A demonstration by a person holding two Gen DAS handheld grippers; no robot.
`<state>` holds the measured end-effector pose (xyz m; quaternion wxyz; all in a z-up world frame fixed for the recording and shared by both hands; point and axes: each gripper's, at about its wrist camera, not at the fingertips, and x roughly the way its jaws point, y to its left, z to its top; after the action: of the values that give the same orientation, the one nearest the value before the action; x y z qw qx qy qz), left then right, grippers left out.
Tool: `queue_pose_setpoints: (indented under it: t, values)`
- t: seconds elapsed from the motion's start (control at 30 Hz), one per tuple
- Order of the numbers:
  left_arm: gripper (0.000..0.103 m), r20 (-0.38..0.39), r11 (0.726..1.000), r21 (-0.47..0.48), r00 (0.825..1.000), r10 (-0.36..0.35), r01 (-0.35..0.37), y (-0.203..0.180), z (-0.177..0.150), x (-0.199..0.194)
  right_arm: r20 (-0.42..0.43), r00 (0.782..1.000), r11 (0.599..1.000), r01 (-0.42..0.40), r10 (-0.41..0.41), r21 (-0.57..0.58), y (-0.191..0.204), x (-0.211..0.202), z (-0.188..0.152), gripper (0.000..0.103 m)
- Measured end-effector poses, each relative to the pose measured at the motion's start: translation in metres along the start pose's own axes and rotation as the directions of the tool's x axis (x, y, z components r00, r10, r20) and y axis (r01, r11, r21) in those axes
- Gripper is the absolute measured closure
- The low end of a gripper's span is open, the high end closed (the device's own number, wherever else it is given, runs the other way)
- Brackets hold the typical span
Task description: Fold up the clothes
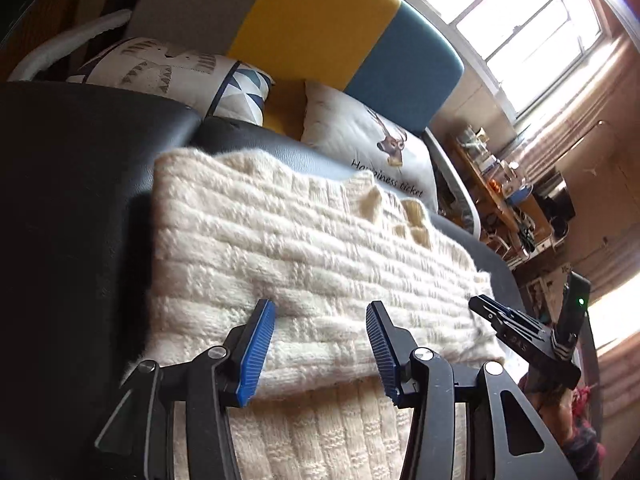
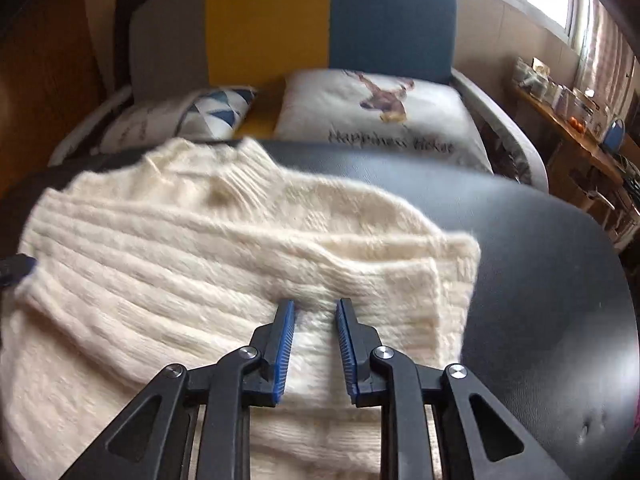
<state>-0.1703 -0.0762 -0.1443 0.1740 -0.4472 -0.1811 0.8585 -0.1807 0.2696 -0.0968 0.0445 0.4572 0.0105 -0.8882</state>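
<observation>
left gripper [image 1: 320, 344]: jaws wide apart | right gripper [image 2: 315, 344]: jaws parted

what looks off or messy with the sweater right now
Nothing is damaged or spilled. The cream sweater lies partly folded on the black surface, its top layer slanting askew, with edges not lined up at the right corner. Both the left hand-held gripper and right hand-held gripper are open over it.

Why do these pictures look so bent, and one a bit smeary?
Both views are fisheye, so edges curve. Left wrist view: the window is blown out white, but the sweater is sharp. Right wrist view: the sweater is motion-blurred, the pillow soft.
</observation>
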Motion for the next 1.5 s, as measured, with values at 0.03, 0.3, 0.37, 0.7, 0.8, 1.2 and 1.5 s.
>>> queue_pose_setpoints:
  t: [0.03,0.3,0.37,0.7,0.8,1.2,1.5]
  values:
    - [0.054,0.009,0.999,0.049,1.0,0.021,-0.022,-0.006,-0.007,0.002,0.03,0.999,0.999,-0.028,0.027,0.029,-0.008,-0.002,-0.006,0.082]
    - [0.054,0.072,0.995,0.099,0.997,0.013,-0.021,-0.009,-0.001,-0.022,0.05,0.998,0.998,-0.029,0.027,0.051,-0.015,-0.019,-0.003,0.08]
    - [0.054,0.112,0.997,0.072,0.994,-0.007,-0.001,0.0,0.01,-0.037,0.073,0.996,0.998,-0.053,0.052,0.018,0.002,-0.026,0.008,0.077]
    - [0.054,-0.001,0.992,-0.105,0.998,0.066,-0.066,0.051,0.065,0.02,0.031,0.983,0.975,-0.176,0.181,-0.134,0.084,0.006,0.023,0.078]
    - [0.055,0.032,0.993,-0.049,0.993,0.111,-0.11,0.046,0.055,0.026,0.071,0.974,0.975,-0.209,0.214,-0.076,0.074,0.012,0.013,0.078]
    - [0.052,0.072,0.99,0.116,0.995,0.075,-0.083,0.005,-0.008,-0.025,0.061,0.981,0.981,-0.183,0.186,-0.06,0.06,-0.035,-0.019,0.076]
    - [0.052,0.078,0.98,0.129,0.986,0.145,-0.154,0.003,-0.022,-0.01,0.087,0.981,0.984,-0.177,0.175,0.014,0.041,-0.027,-0.048,0.077]
